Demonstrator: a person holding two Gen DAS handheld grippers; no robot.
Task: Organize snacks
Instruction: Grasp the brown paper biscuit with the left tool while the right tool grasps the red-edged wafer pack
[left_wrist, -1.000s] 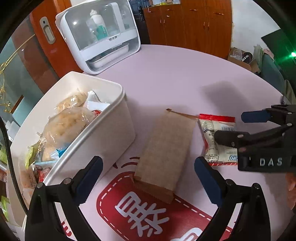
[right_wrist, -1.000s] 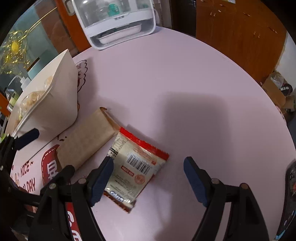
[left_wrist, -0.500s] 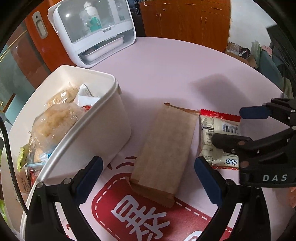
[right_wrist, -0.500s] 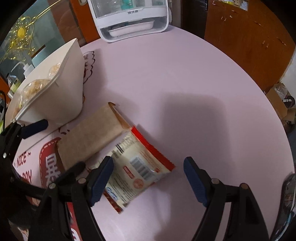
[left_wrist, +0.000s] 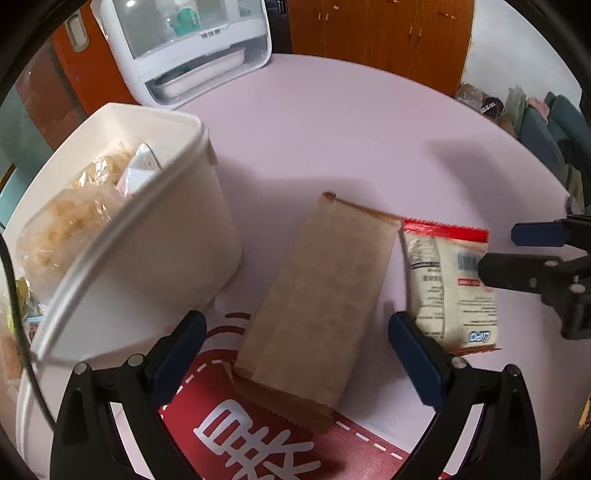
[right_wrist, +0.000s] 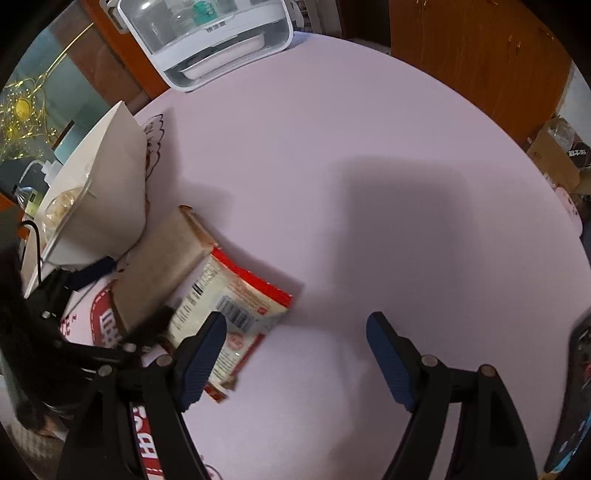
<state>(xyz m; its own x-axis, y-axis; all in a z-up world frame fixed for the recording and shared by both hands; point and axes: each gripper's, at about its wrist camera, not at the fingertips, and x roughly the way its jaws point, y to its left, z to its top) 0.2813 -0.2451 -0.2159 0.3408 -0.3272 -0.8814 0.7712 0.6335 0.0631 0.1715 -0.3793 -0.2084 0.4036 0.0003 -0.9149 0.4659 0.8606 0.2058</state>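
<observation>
Closing in since earlier: left gripper (left_wrist: 295, 354) now lower over the brown bag (left_wrist: 317, 299), right gripper (right_wrist: 295, 354) shifted beside the packet (right_wrist: 229, 310). Gaping wide, both, gripping nothing. Lying flat side by side, touching, on the pink table (left_wrist: 332, 129): one plain kraft bag, one cream packet with red top edge, barcode up. Standing just left: one white bin (left_wrist: 166, 240), holding several wrapped snacks. Sitting farthest: one white appliance (left_wrist: 192, 48).
</observation>
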